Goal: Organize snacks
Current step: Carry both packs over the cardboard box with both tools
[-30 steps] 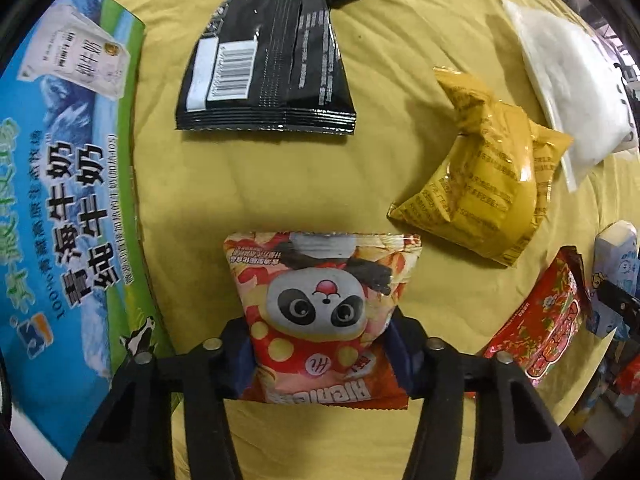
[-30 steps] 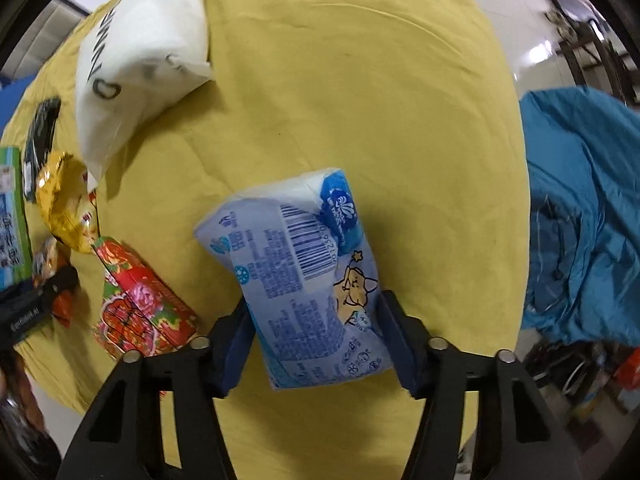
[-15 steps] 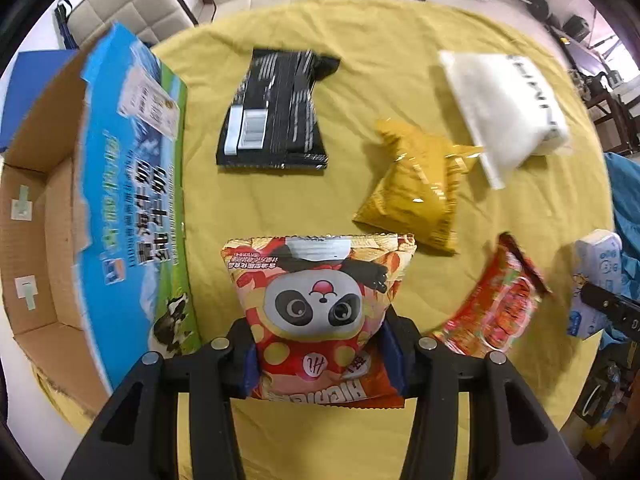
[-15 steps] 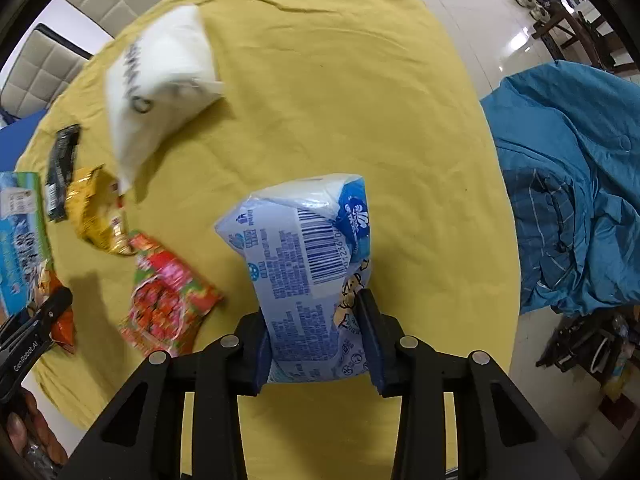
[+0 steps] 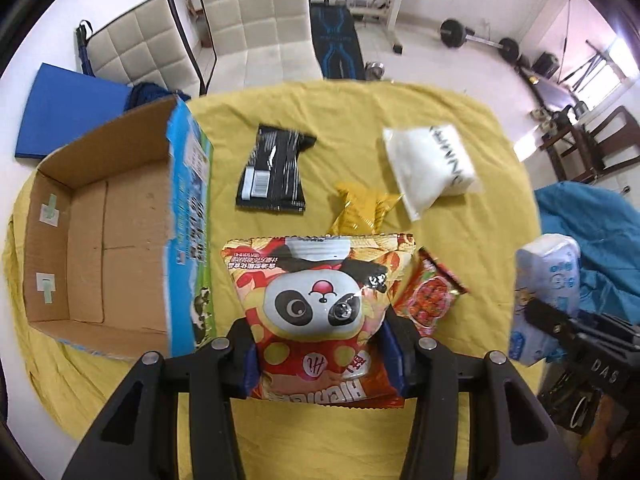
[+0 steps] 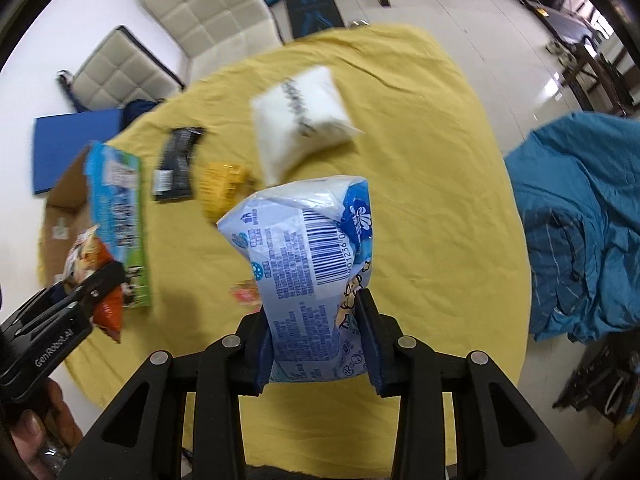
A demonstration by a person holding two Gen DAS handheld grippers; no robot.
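My left gripper (image 5: 318,354) is shut on a red panda snack bag (image 5: 316,304), held up above the yellow table (image 5: 460,248). An open cardboard box (image 5: 100,240) stands to its left, with a bare floor. My right gripper (image 6: 316,344) is shut on a blue-and-white packet (image 6: 308,256), lifted over the table's right half. On the cloth lie a black packet (image 5: 274,174), a yellow bag (image 5: 358,210), a white bag (image 5: 430,166) and a red packet (image 5: 430,294). The blue-and-white packet (image 5: 544,292) also shows at the right in the left wrist view.
Two padded white chairs (image 5: 256,12) stand beyond the table, next to a blue mat (image 5: 60,112). Gym weights (image 5: 476,36) lie on the floor at the back. A blue cloth (image 6: 580,220) is heaped at the right. A hand (image 6: 32,432) holds the left gripper.
Both grippers have risen well above the table with their packets. The right gripper's fingers have closed in on the blue-and-white packet. The box interior has come into view.
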